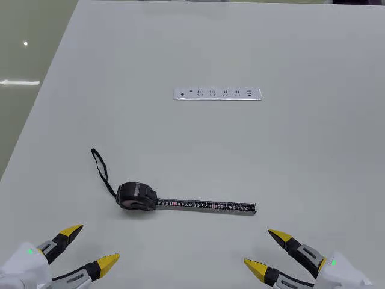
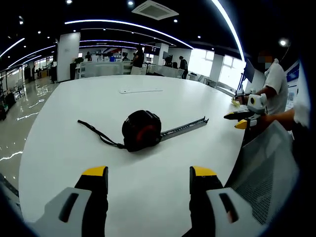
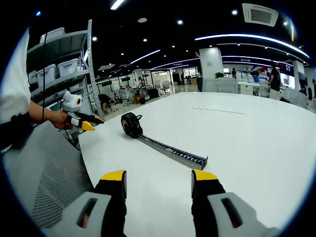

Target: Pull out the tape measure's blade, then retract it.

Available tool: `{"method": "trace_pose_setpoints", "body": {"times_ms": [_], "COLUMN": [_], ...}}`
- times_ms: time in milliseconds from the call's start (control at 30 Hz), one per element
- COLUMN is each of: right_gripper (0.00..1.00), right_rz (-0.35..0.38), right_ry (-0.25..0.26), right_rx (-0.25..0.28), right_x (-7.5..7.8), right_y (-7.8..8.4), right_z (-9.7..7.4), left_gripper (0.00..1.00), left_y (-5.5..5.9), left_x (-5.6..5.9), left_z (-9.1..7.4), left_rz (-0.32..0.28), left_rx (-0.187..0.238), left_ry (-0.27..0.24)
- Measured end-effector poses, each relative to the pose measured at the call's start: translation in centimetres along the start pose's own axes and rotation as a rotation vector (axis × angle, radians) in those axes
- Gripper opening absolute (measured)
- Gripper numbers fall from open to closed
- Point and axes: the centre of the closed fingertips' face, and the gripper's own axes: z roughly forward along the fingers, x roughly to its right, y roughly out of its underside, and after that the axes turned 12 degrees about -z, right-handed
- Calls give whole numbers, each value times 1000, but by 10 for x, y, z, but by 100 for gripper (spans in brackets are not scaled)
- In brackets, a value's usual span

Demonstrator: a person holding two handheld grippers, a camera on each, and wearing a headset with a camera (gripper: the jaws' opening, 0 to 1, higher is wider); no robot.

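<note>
Your left tool [image 1: 91, 245] & right tool [image 1: 264, 249] sat wide, empty, at frame bottom; blade [image 1: 207, 206] lay extended mid-frame. Unheld, tape measure [image 1: 137, 195] could skid w/ retraction.

A white table [image 1: 301, 168] with a plain matte top takes most of the head view. On the table, toward its far side, a white power strip [image 1: 217, 93] lies flat, with 1 row of sockets along it. Past the table's left edge there is a glossy greenish floor [image 1: 24, 78] with light reflections. In the right gripper view, a metal shelf rack [image 3: 81, 74] with pale storage boxes [image 3: 59, 66] stands left of the table, and a grey mesh chair back [image 3: 44, 177] is just beside the table's edge. Far behind the table stand a white pillar [image 2: 68, 57] and some people [image 2: 138, 57]. Above the table are a ceiling vent [image 2: 154, 9] and long lamp strips [image 2: 123, 23].
</note>
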Motion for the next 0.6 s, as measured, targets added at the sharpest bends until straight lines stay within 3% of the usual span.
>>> {"method": "trace_pose_setpoints", "body": {"times_ms": [600], "right_gripper": [52], "right_rz": [-1], "right_ry": [4], "right_rx": [8], "right_x": [1], "right_y": [-3], "right_z": [2], "left_gripper": [66], "left_y": [-15], "left_x": [12], "left_z": [15], "left_rz": [1], "left_rx": [2], "left_ry": [11]}}
